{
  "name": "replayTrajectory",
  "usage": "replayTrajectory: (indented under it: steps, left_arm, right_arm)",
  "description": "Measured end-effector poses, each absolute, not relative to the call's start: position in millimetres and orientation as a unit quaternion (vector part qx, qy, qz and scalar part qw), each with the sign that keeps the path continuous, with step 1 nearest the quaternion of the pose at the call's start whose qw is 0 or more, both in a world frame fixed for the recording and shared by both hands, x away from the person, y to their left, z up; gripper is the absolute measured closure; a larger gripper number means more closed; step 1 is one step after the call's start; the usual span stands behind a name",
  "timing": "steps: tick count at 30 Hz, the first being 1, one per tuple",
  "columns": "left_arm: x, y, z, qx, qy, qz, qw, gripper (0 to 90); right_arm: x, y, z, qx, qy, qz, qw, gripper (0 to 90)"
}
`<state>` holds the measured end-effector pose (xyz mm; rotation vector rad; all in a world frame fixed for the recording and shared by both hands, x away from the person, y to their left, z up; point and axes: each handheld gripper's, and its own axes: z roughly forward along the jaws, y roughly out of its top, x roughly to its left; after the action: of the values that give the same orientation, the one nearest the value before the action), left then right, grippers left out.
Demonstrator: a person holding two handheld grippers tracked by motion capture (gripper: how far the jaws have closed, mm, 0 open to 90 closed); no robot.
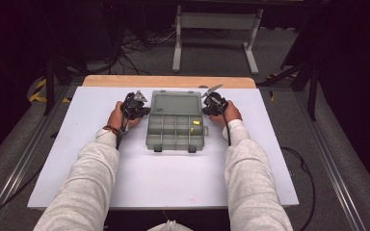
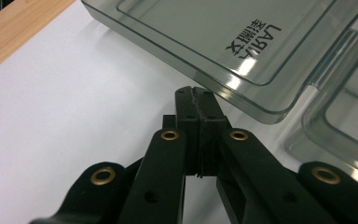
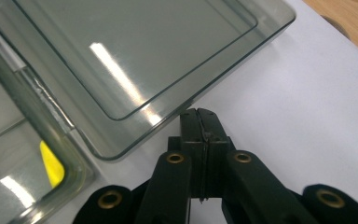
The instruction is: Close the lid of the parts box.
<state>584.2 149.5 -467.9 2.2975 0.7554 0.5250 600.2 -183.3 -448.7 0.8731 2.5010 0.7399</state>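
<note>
The white table top (image 1: 164, 178) lay under dim light, its dark surroundings hard to make out; one smoky clear organiser box (image 1: 176, 130) sat near the far edge, its lid (image 1: 176, 102) folded flat open behind the tray; one yellow piece (image 1: 196, 122) lay in a right-hand compartment, other contents unclear; my left gripper (image 2: 196, 93) and right gripper (image 3: 198, 114) flanked the lid, jaws pressed together, empty.
</note>
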Motion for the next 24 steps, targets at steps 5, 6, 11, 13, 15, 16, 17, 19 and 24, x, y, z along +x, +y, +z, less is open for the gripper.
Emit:
replayTrajectory:
  steps: [5,6,11,13,15,16,17,19,24]
  left_arm:
    - [588,146,-468,0.875,0.294,0.200,0.329,89.9]
    - [589,145,-468,0.874,0.295,0.201,0.330,89.9]
    - [594,142,-466,0.871,0.301,0.204,0.331,89.9]
    - [595,143,-465,0.867,0.303,0.208,0.336,89.9]
    - [595,143,-464,0.864,0.307,0.210,0.339,89.8]
    - [595,143,-462,0.864,0.306,0.214,0.338,89.9]
    - [595,144,-461,0.863,0.306,0.216,0.339,89.8]
    - [595,145,-458,0.857,0.309,0.224,0.347,89.9]
    - [592,145,-450,0.847,0.312,0.239,0.359,89.9]
  right_arm:
    - [601,-176,-450,0.304,0.892,0.256,0.213,90.0]
    - [602,-176,-450,0.306,0.890,0.261,0.214,90.0]
    - [603,-179,-454,0.320,0.876,0.290,0.217,90.0]
    - [602,-179,-456,0.325,0.869,0.299,0.221,90.0]
    - [602,-179,-456,0.325,0.866,0.307,0.223,90.0]
    - [601,-179,-457,0.325,0.864,0.312,0.223,90.0]
    - [601,-179,-457,0.325,0.862,0.318,0.226,90.0]
    - [600,-178,-456,0.324,0.859,0.323,0.231,90.0]
    - [597,-179,-451,0.317,0.853,0.335,0.245,90.0]
